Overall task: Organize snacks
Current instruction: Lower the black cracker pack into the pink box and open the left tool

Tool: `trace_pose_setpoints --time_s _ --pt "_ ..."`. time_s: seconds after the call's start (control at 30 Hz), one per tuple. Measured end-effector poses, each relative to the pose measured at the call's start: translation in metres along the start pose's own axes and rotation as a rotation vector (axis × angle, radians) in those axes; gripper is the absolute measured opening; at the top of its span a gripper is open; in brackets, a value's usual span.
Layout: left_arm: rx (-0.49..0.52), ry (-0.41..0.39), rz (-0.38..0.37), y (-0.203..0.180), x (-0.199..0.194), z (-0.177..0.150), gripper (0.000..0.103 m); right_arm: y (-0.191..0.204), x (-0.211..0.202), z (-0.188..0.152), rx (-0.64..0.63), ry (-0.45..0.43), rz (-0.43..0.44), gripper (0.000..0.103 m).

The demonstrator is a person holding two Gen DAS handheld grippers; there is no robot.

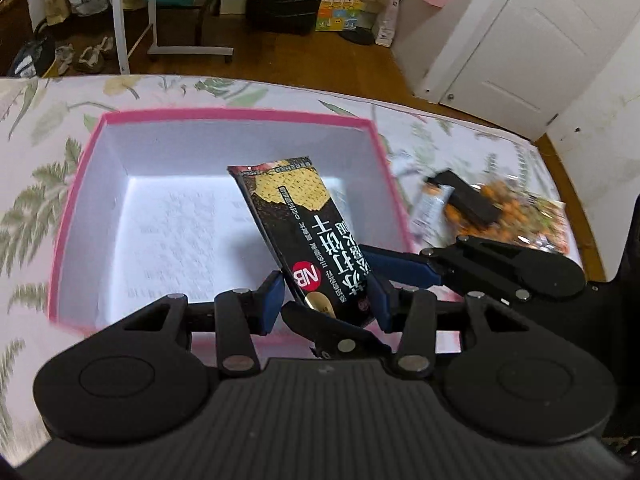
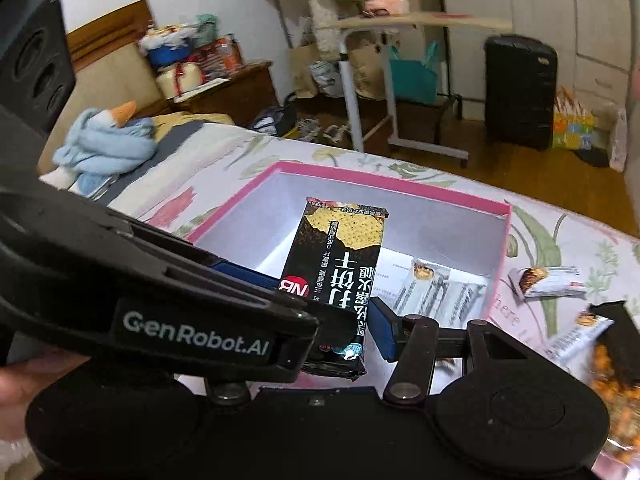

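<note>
Black cracker pack (image 1: 296,216) up over pink box (image 1: 240,114), low end near box's near rim, top end tilted away over white inside. Print upside down in both views; red NB badge near low end.

L gripper (image 1: 326,292) clamped on pack: blue pads (image 1: 272,300) pressed on both long edges of low end, seen from own cam. R gripper (image 2: 332,320) also at same low end, crossing L from the side. From R cam, only one blue pad (image 2: 380,328) seen, just beside pack's edge; other finger hidden behind L gripper's body w/ GenRobot.AI label, so grip can't be told. From L cam, one R finger w/ blue pad reaching pack's rt edge, other black finger under pack's bottom.

Inside box, per R cam: a few white wrappers (image 2: 440,292) lying flat near rt wall. Rest of floor bare white.

Outside box on floral bedspread (image 1: 40,140): white bar (image 2: 548,280) just beside rt wall, bag of orange snacks (image 1: 520,216) further rt, blurred.

Further out: blue plush (image 2: 104,140) on bed's far end, black suitcase (image 2: 520,92) on wood floor, white door (image 1: 520,40).
</note>
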State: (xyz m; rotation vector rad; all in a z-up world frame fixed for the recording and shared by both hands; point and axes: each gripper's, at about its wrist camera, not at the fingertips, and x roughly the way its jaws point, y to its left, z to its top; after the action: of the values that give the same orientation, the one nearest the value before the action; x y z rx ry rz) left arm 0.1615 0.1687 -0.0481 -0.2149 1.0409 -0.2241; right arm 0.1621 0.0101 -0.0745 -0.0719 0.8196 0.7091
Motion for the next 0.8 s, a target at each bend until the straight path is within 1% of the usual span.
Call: trace_pose_setpoints --time_s 0.1,0.17,0.27,0.37,0.43,0.47,0.5,0.53,0.6,0.63,0.7,0.8 --pt "-0.021 0.017 -0.002 0.020 0.026 0.013 0.044 -0.002 0.030 0.007 -0.014 0.020 -0.023 0.059" --pt "-0.034 0.028 -0.004 0.032 0.041 0.018 0.044 -0.007 0.047 0.010 0.004 0.043 -0.019 0.059" --pt "-0.071 0.060 -0.029 0.048 0.065 0.023 0.044 -0.014 0.068 0.013 0.020 0.092 -0.024 0.060" --pt "-0.101 0.084 -0.046 0.057 0.083 0.026 0.044 -0.019 0.082 0.015 0.030 0.134 -0.030 0.060" --pt "-0.108 0.100 -0.048 0.060 0.092 0.027 0.044 -0.025 0.091 0.019 0.072 0.190 -0.011 0.061" --pt "-0.112 0.107 -0.049 0.061 0.095 0.027 0.044 -0.028 0.094 0.020 0.096 0.210 0.000 0.065" --pt "-0.120 0.105 -0.054 0.062 0.096 0.027 0.044 -0.031 0.096 0.021 0.113 0.224 0.025 0.073" --pt "-0.120 0.110 -0.059 0.063 0.098 0.027 0.044 -0.031 0.096 0.021 0.116 0.234 0.043 0.073" --pt "-0.131 0.109 -0.069 0.065 0.100 0.026 0.044 -0.029 0.096 0.020 0.103 0.244 0.038 0.073" --pt "-0.135 0.104 -0.064 0.065 0.099 0.025 0.046 -0.028 0.095 0.020 0.095 0.242 0.034 0.074" --pt "-0.117 0.085 -0.023 0.063 0.095 0.024 0.046 -0.026 0.092 0.018 0.069 0.236 0.022 0.076" --pt "-0.063 0.034 0.026 0.054 0.080 0.019 0.047 -0.022 0.080 0.013 0.008 0.227 -0.014 0.077"
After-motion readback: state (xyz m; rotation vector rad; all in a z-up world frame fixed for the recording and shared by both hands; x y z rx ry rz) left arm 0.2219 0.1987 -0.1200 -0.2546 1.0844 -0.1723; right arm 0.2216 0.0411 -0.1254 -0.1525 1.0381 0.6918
